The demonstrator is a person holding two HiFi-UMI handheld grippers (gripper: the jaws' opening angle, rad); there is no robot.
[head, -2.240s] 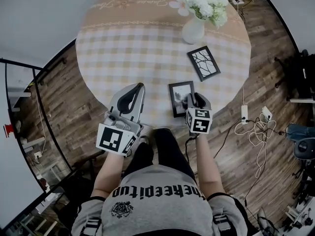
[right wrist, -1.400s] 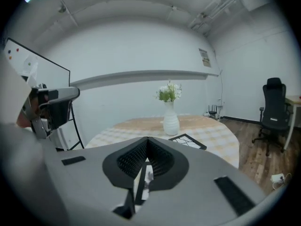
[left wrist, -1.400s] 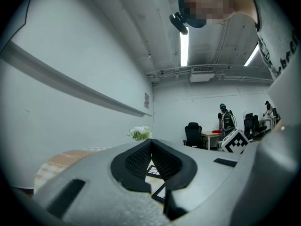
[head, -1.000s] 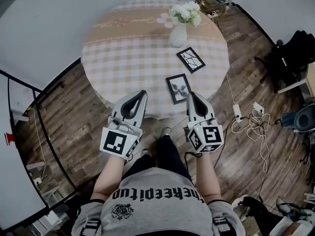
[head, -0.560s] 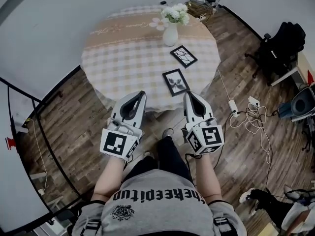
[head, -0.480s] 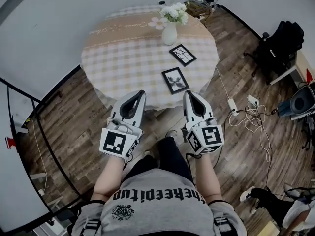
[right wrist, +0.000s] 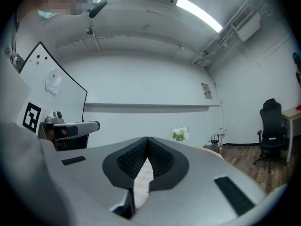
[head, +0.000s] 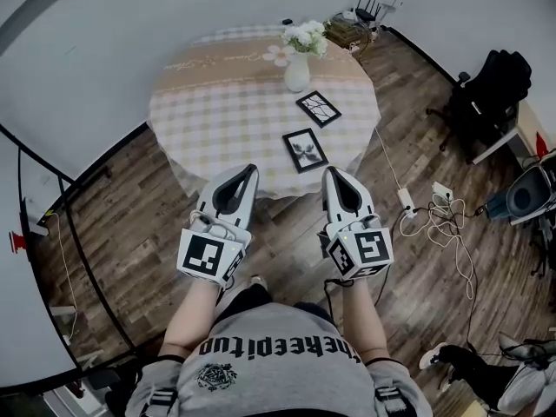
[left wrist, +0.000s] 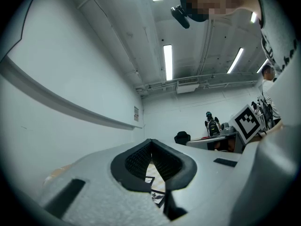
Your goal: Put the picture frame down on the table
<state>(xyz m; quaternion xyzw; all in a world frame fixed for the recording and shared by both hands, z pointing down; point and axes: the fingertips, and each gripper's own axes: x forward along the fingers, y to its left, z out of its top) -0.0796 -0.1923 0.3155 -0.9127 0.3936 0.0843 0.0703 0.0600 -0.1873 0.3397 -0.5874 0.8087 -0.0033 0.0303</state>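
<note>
Two black picture frames lie flat on the round checked table: the nearer frame close to the front edge, the other frame behind it. A white vase of flowers stands at the far side. My left gripper and right gripper hover over the wooden floor, short of the table edge, both shut and empty. In the left gripper view the left gripper has its jaws meeting, with a frame showing below them. The right gripper points at the flowers.
Cables and a power strip lie on the floor at the right. A black office chair stands further right. A black metal rack lines the left wall. A router sits behind the table.
The right gripper, which was at the nearer frame on the table, has pulled back from it. Both grippers and the view have drawn away from the table. The frame stays flat.
</note>
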